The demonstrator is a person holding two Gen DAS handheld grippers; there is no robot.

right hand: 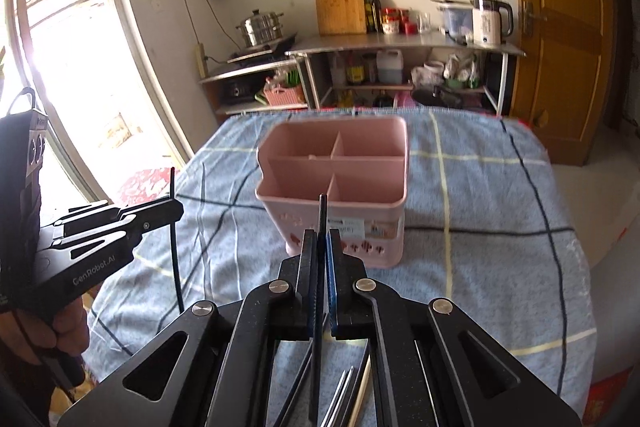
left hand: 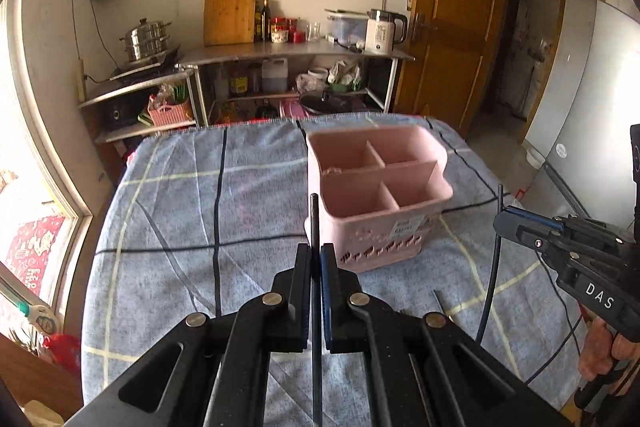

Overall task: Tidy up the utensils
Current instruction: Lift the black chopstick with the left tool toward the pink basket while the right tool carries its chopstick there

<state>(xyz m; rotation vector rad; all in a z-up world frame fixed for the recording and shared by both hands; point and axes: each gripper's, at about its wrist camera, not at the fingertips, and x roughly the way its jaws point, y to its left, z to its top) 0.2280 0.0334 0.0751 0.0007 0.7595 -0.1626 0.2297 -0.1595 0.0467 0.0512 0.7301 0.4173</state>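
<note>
My left gripper point(left hand: 315, 259) is clenching one black chopstick point(left hand: 314, 219), my right gripper point(right hand: 322, 247) is clenching another chopstick point(right hand: 322, 215). The pink caddy point(left hand: 376, 195) is sitting at twelve o'clock on the checked cloth point(left hand: 192, 211).

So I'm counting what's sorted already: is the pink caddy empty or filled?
Nearly empty: the pink caddy shows bare compartments, except something small and unclear in the far left one.

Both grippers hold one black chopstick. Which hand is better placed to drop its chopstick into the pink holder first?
Probably right. The right gripper faces the pink holder almost straight on, its chopstick tip near the front rim. The left gripper sits off the holder's left corner.
</note>
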